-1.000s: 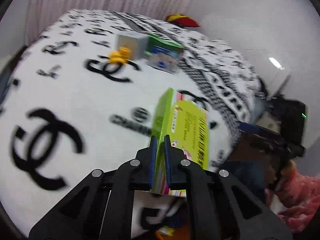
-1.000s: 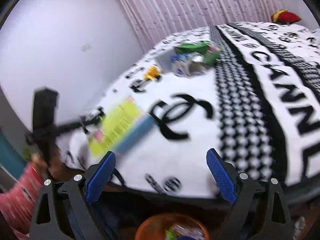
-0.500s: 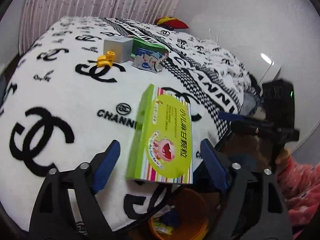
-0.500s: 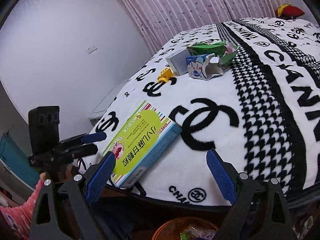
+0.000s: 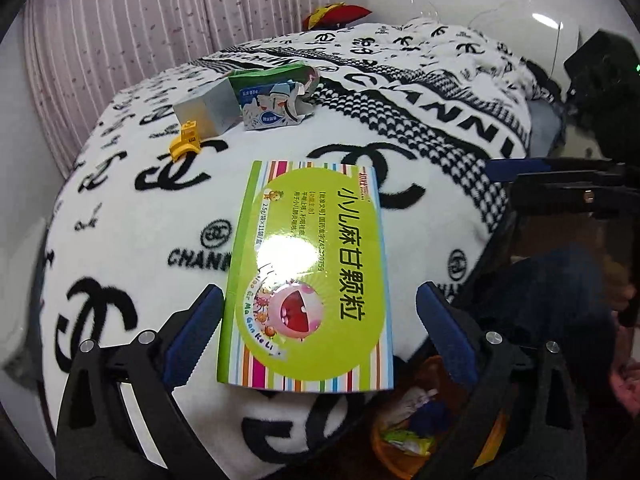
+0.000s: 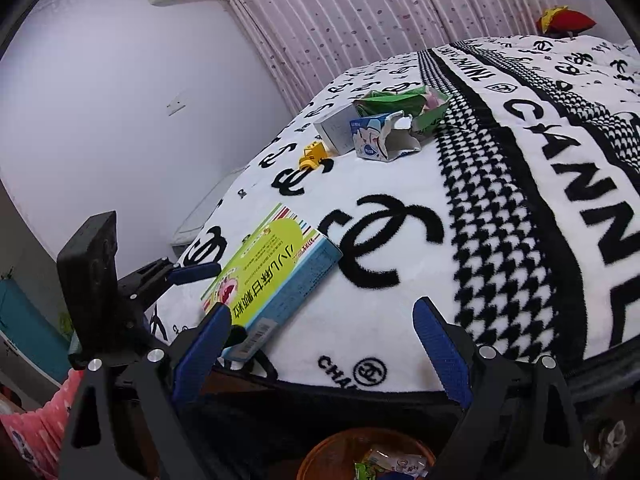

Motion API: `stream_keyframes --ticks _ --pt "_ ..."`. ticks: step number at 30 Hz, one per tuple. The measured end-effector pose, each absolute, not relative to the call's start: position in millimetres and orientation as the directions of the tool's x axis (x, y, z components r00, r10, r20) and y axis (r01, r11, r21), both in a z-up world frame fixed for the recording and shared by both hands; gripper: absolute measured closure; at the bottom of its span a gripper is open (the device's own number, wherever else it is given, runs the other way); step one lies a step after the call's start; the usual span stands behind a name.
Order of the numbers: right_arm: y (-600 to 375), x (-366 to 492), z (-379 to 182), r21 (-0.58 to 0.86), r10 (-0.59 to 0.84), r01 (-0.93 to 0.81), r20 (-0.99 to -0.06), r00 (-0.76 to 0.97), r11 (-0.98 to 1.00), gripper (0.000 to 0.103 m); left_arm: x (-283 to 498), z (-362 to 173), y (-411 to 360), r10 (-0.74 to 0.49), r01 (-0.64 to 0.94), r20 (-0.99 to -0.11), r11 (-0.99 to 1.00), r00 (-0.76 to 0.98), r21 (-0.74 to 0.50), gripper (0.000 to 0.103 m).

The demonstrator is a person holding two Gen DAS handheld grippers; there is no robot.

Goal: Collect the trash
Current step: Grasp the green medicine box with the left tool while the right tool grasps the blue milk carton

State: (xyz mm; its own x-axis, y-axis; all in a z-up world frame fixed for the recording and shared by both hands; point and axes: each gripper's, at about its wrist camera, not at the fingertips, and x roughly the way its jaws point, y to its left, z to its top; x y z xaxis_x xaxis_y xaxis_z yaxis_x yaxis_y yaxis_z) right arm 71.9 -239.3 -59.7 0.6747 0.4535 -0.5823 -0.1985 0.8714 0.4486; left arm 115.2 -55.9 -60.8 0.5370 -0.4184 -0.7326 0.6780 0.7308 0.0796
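A green striped medicine box (image 5: pixel 308 276) lies flat on the bed's near edge; it also shows in the right wrist view (image 6: pixel 268 280). My left gripper (image 5: pixel 320 336) is open, its fingers on either side of the box and apart from it. My right gripper (image 6: pixel 320 352) is open and empty over the bed's edge, right of the box. An orange trash bin (image 6: pixel 368 456) with wrappers stands on the floor below; it also shows in the left wrist view (image 5: pixel 404 440). Farther back lie a torn blue-white carton (image 5: pixel 276 108), a grey box (image 5: pixel 208 110) and a green package (image 6: pixel 400 102).
The bed carries a white blanket (image 5: pixel 120 208) with black logos. A small yellow toy (image 5: pixel 186 142) sits near the grey box. A red cushion (image 6: pixel 564 20) lies at the far end. Pink curtains (image 6: pixel 340 12) hang behind. White wall on the left.
My left gripper held the green box upright a second ago, then opened; the box now lies flat on the blanket between its fingers. The right gripper stayed open.
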Motion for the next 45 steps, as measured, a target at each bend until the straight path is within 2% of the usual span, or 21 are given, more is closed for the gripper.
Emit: stream_keyframes --ticks 5,8,10,18,26,33,34,36,38,41,45 --pt "-241.5 72.1 -62.7 0.456 0.457 -0.195 -0.582 0.673 0.868 0.012 122.6 -78.3 -70.5 -0.33 0.652 -0.756 0.741 0.565 0.164 0.009" --pt "-242.5 73.9 -64.5 0.452 0.451 -0.188 -0.59 0.67 0.872 0.012 128.8 -81.7 -69.2 -0.356 0.647 -0.758 0.754 0.547 0.113 0.009" --pt "-244.9 75.6 -66.3 0.455 0.45 -0.183 -0.594 0.666 0.872 0.012 131.3 -82.3 -66.8 -0.36 0.631 -0.748 0.769 0.557 0.1 0.018" --pt "-248.3 104.3 -57.4 0.409 0.408 -0.173 -0.602 0.686 0.896 0.012 124.5 -77.0 -57.6 -0.361 0.589 -0.723 0.804 0.589 0.079 0.019" --pt "-227.6 203.1 -47.6 0.304 0.348 -0.192 -0.628 0.696 0.933 0.013 113.3 -61.9 -27.3 -0.362 0.505 -0.695 0.863 0.622 0.003 0.019" --pt "-213.5 300.1 -59.9 0.281 0.268 -0.093 -0.686 0.676 0.955 0.013 107.5 -52.5 -2.7 -0.314 0.409 -0.675 0.913 0.668 -0.02 0.019" --pt "-209.4 309.0 -60.9 0.256 0.241 -0.081 -0.693 0.68 0.963 0.017 107.1 -51.3 0.2 -0.309 0.398 -0.673 0.917 0.672 -0.023 0.019" --pt "-203.0 322.0 -64.4 0.22 0.207 -0.067 -0.712 0.671 0.973 0.033 107.3 -50.2 3.9 -0.307 0.388 -0.673 0.921 0.673 -0.031 0.019" --pt "-199.9 331.0 -71.1 0.229 0.22 -0.07 -0.738 0.638 0.971 0.084 105.9 -49.0 6.2 -0.297 0.377 -0.672 0.926 0.679 -0.028 0.019" --pt "-195.9 321.6 -70.6 0.259 0.266 -0.106 -0.726 0.634 0.96 0.1 104.7 -46.9 8.3 -0.293 0.368 -0.67 0.929 0.682 -0.032 0.019" --pt "-193.4 294.2 -58.8 0.248 0.283 -0.148 -0.704 0.651 0.957 0.101 101.3 -42.8 9.2 -0.288 0.36 -0.666 0.932 0.688 -0.032 0.019"
